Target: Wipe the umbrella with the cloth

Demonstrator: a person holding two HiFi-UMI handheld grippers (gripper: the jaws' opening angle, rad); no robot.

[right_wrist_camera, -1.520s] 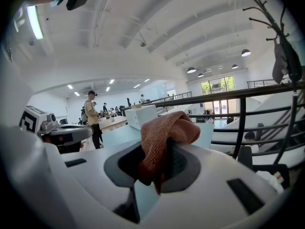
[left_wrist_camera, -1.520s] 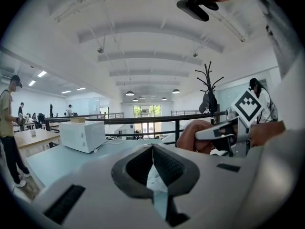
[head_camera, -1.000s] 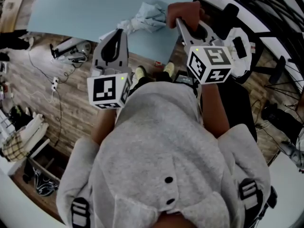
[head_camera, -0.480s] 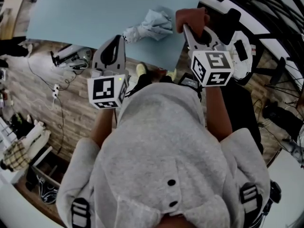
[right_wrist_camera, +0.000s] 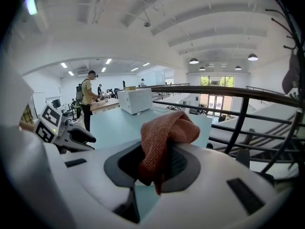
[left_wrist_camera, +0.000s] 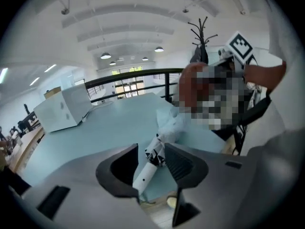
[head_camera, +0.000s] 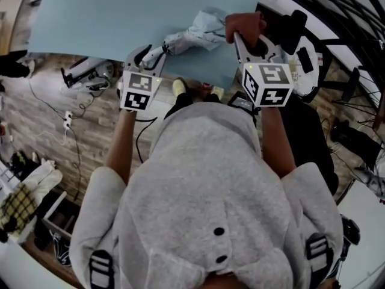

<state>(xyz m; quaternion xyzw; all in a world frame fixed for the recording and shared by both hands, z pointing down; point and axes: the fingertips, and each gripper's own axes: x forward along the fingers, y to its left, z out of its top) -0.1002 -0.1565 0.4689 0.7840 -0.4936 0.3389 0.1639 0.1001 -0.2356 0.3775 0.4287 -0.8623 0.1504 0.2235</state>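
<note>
Left claw (left_wrist_camera: 151, 160) is opening. The white handle of the folded umbrella (left_wrist_camera: 167, 128) stands between its jaws, unpressed. The umbrella lies at the near edge of the worktop (head_camera: 108, 17); I cannot make out its far end. Right claw (right_wrist_camera: 155, 163), just beside the umbrella, is clenched on the cloth (right_wrist_camera: 164, 132).

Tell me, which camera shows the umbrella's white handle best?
The left gripper view: the handle lies close and unblocked between the left gripper's opening jaws. The head view shows it small at the table edge, beside that gripper. The right gripper view does not show it.
</note>
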